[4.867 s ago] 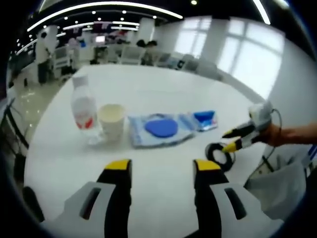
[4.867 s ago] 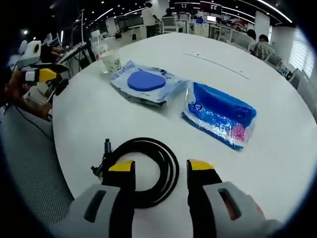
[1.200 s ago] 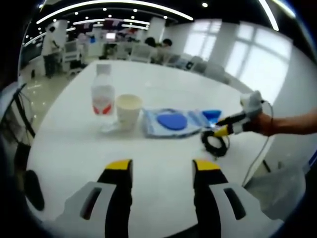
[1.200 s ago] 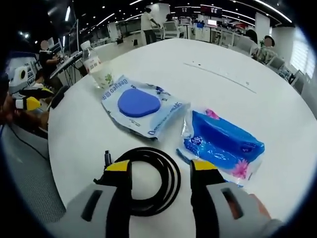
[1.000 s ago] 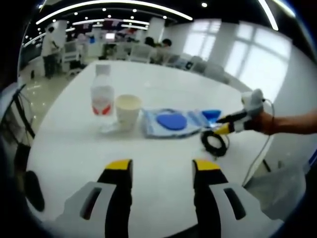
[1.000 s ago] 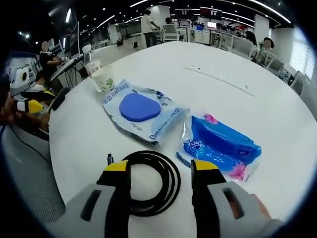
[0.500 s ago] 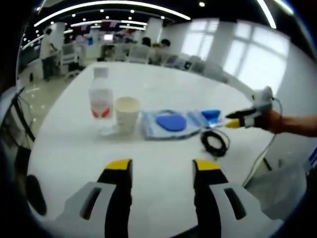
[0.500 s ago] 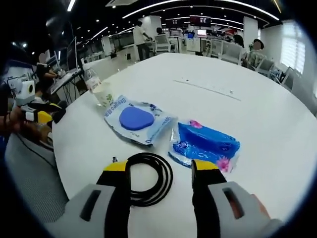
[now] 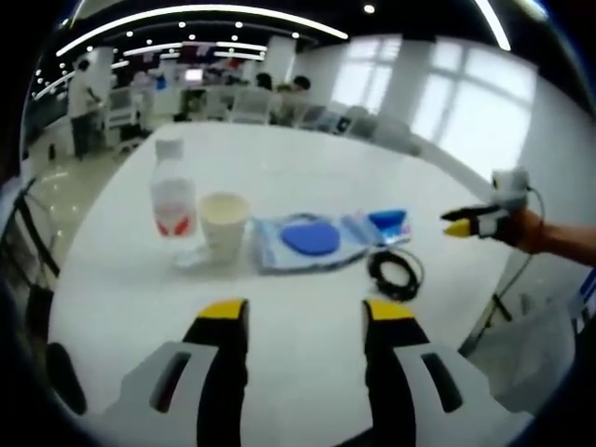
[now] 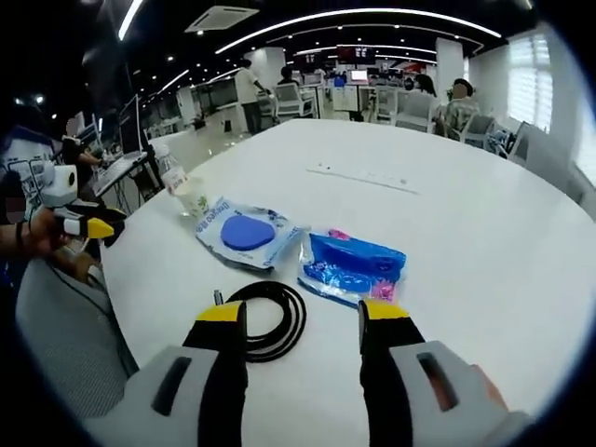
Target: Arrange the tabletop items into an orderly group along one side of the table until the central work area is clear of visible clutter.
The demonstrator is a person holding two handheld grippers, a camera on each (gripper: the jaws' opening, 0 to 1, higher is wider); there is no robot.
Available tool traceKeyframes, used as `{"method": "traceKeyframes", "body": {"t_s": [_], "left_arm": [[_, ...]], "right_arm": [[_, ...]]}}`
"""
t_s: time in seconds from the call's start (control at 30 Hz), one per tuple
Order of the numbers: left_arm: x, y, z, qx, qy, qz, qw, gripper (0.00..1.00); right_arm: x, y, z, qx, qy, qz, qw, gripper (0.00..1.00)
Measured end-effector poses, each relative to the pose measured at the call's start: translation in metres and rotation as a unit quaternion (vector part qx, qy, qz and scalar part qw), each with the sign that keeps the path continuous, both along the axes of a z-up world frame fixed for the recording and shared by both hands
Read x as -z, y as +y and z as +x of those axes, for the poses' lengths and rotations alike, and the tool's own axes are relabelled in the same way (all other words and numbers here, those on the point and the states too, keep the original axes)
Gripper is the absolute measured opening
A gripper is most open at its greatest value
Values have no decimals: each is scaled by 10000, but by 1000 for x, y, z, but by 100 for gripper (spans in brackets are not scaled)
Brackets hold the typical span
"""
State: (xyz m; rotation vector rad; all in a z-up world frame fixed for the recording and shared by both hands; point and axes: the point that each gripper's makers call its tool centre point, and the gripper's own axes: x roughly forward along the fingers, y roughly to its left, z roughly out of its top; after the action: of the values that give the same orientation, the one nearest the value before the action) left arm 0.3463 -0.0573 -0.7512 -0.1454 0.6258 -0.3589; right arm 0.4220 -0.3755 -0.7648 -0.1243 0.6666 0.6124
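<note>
Items sit in a loose row across the white surface (image 9: 279, 186), and we can run along it in the left gripper view: a clear water bottle (image 9: 171, 191) with a red label, a paper cup (image 9: 223, 223) just beside it, then a pale wipes packet (image 9: 307, 240) with a blue oval lid, a smaller blue packet (image 9: 386, 222) near its far end, and a black coiled cable (image 9: 395, 275) lying close in front of those two packets. Our left tool (image 9: 303, 312) hangs over the near edge of the surface, well apart from everything, its yellow-tipped jaws spread wide with nothing between them. Switching to the right gripper view, we see the same line-up from the other end: the coiled cable nearest, the blue packet just beside it, the pale packet beyond, and the cup and bottle small at the far end near the edge. Our right tool (image 10: 303, 312) is also wide apart and empty, raised above the surface with the cable between and beyond its tips, not touching it. Around us, an open office with chairs, desks and ceiling lights, with people in the distance.
</note>
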Motion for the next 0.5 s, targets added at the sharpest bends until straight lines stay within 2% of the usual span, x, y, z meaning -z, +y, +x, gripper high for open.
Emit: {"method": "traceKeyframes", "body": {"t_s": [0.1, 0.23, 0.3, 0.5], "left_arm": [[-2, 0, 1, 32, -38, 24, 10000, 45], [-4, 2, 1, 54, -66, 51, 10000, 46], [-5, 3, 0, 54, -67, 67, 9999, 47], [-9, 6, -5, 81, -110, 126, 9998, 48]], "right_arm": [[-4, -2, -10, 92, 4, 102, 9999, 48], [-8, -2, -23, 75, 4, 32, 10000, 49], [-13, 0, -28, 164, 3, 232, 9996, 49], [-15, 4, -43, 235, -17, 333, 9992, 52]]}}
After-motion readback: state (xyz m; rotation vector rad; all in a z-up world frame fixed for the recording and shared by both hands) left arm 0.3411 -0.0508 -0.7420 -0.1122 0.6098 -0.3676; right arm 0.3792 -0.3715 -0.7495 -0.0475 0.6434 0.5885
